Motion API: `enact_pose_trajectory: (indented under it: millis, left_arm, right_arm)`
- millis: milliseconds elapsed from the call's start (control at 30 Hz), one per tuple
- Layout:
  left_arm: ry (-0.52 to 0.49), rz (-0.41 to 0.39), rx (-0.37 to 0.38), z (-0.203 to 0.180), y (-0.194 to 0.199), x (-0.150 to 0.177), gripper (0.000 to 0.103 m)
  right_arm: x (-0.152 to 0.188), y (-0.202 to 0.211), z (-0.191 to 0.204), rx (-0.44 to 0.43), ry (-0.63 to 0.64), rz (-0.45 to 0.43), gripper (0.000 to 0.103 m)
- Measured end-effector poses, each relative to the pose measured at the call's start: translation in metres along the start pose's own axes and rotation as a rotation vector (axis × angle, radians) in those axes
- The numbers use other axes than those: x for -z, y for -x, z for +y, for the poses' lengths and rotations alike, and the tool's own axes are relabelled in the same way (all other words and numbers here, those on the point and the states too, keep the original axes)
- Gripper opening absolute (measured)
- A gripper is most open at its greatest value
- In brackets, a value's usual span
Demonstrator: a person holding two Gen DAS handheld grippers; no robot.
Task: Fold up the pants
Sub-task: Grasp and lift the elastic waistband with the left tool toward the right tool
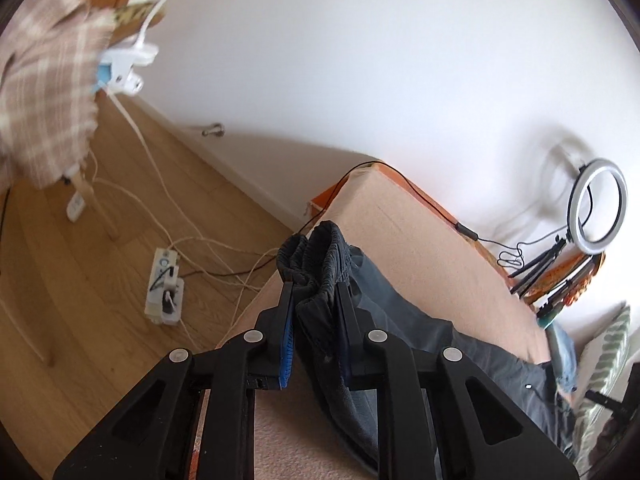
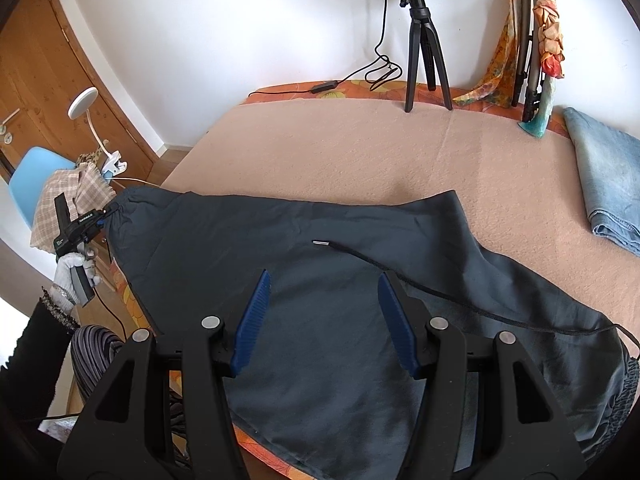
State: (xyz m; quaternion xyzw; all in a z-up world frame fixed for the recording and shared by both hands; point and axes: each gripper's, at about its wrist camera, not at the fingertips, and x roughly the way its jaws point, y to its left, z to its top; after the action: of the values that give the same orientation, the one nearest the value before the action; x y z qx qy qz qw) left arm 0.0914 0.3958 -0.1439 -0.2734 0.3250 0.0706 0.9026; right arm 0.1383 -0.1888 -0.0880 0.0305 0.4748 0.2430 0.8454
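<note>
Dark grey pants (image 2: 304, 248) lie spread across the peach-covered table (image 2: 340, 152), elastic waistband at the right, with a black drawstring (image 2: 400, 276) trailing over them. My left gripper (image 1: 314, 292) is shut on a gathered elastic cuff (image 1: 316, 248), which is lifted off the table's left end. From the right wrist view, the same left gripper (image 2: 109, 213) shows at the far left, held by a gloved hand (image 2: 76, 276). My right gripper (image 2: 322, 284) hovers open over the middle of the pants, with nothing between its blue pads (image 2: 252, 316).
Folded light-blue jeans (image 2: 608, 184) lie at the table's right edge. A ring light on a tripod (image 2: 424, 48) and its cable stand at the back. Left of the table are a chair with checked cloth (image 1: 48, 92), a clamp lamp (image 2: 86, 102) and a floor power strip (image 1: 164, 288).
</note>
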Motion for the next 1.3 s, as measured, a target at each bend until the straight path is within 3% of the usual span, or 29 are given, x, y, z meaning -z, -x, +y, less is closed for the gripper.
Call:
enact_pose_trajectory:
  millis: [200, 400, 500, 667, 933, 1167, 1300]
  left_arm:
    - [-0.298, -0.036, 0.002, -0.077, 0.013, -0.004, 0.016]
    - [-0.565, -0.011, 0.058, -0.157, 0.013, 0.021, 0.016]
    - [-0.625, 0.039, 0.114, -0.186, 0.005, 0.045, 0.016]
    - [-0.701, 0.100, 0.182, -0.233, -0.004, 0.096, 0.015]
    - [-0.884, 0.127, 0.185, -0.288, -0.010, 0.178, 0.015]
    - [-0.993, 0.090, 0.173, -0.308, -0.007, 0.207, 0.016]
    - [-1.063, 0.060, 0.166, -0.318, -0.003, 0.220, 0.016]
  right_arm:
    - [0.003, -0.009, 0.006, -0.055, -0.027, 0.014, 0.059]
    - [0.006, -0.026, 0.016, -0.109, -0.048, 0.046, 0.059]
    - [0.005, -0.037, 0.021, -0.145, -0.071, 0.056, 0.059]
    - [0.005, -0.072, 0.023, -0.305, -0.228, 0.122, 0.067]
    - [0.009, -0.141, 0.039, -0.458, -0.413, 0.239, 0.067]
    - [0.004, -0.171, 0.052, -0.497, -0.473, 0.308, 0.067]
    - [-0.003, -0.178, 0.065, -0.444, -0.441, 0.355, 0.067]
